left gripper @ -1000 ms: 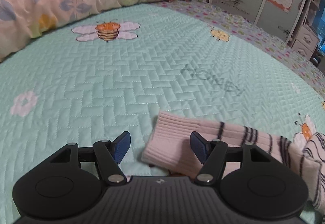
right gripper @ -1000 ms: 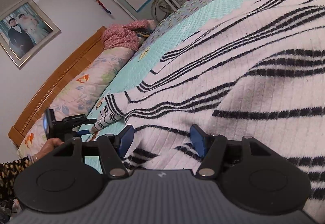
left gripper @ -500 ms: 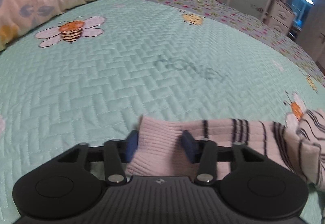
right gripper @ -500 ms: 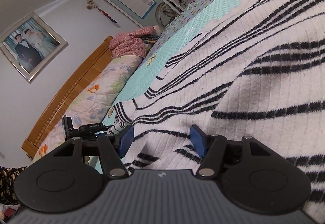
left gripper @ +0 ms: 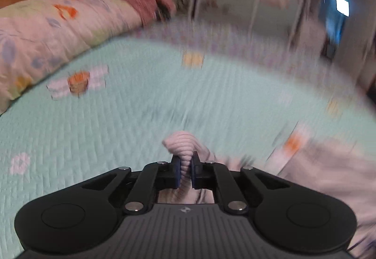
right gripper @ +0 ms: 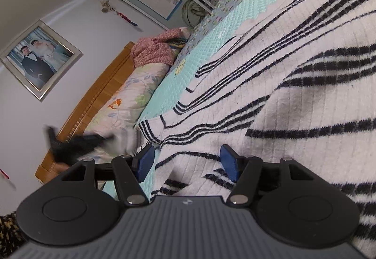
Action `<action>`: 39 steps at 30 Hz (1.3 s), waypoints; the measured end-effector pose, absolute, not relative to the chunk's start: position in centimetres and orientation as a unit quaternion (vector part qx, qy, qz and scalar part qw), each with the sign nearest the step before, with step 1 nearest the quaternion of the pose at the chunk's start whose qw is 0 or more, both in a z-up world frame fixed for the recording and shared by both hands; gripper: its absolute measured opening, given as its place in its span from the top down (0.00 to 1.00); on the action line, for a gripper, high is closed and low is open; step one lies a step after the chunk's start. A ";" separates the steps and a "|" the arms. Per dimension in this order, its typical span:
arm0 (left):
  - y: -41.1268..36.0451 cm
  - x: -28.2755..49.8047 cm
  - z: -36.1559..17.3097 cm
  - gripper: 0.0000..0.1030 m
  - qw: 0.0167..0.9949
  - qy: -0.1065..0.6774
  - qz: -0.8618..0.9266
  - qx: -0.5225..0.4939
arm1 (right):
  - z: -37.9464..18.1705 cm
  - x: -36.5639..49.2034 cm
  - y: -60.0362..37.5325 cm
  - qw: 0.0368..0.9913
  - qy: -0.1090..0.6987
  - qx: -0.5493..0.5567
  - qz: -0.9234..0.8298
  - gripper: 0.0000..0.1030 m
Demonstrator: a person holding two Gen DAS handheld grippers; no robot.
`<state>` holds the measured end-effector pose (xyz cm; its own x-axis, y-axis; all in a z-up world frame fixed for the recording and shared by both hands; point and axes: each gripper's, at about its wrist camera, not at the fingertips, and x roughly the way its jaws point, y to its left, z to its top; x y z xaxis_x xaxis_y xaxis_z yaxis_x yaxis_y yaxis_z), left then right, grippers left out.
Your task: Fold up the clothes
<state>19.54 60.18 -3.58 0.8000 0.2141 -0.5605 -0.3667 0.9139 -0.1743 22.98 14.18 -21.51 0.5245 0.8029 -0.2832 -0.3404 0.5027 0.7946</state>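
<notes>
Tightly on sweater cuff (left gripper: pixel 182 145) — left jaws.

The bed (right gripper: pixel 206 47) is covered by a mint-green quilted spread (left gripper: pixel 141 118) printed with bees and flowers. A white knit sweater with dark stripes (right gripper: pixel 293 94) lies spread flat across it, filling much of the right wrist view. Along the wooden headboard (right gripper: pixel 94 99) rests a long floral pillow or rolled quilt (left gripper: pixel 58 31), too blurred to tell which, with a reddish bundle of cloth (right gripper: pixel 152 52) at its far end.
</notes>
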 end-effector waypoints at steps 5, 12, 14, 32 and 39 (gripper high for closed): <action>62.6 16.2 -0.1 0.90 0.918 0.238 0.282 -0.144 | -20.2 22.0 14.4 0.810 0.332 0.339 0.345 0.35; 68.7 11.3 -10.3 0.69 0.806 0.375 0.360 -0.282 | -16.0 11.9 12.1 0.832 0.296 0.369 0.290 0.28; 69.2 7.7 -11.6 0.67 0.798 0.369 0.347 -0.326 | -14.8 7.3 10.7 0.832 0.296 0.382 0.273 0.22; 70.3 8.0 -17.8 0.30 0.795 0.257 0.247 -0.490 | -12.7 -1.8 12.6 0.830 0.335 0.361 0.263 0.21; 69.7 10.5 -17.9 0.27 0.816 0.228 0.240 -0.473 | -15.2 -0.6 14.3 0.820 0.375 0.355 0.249 0.21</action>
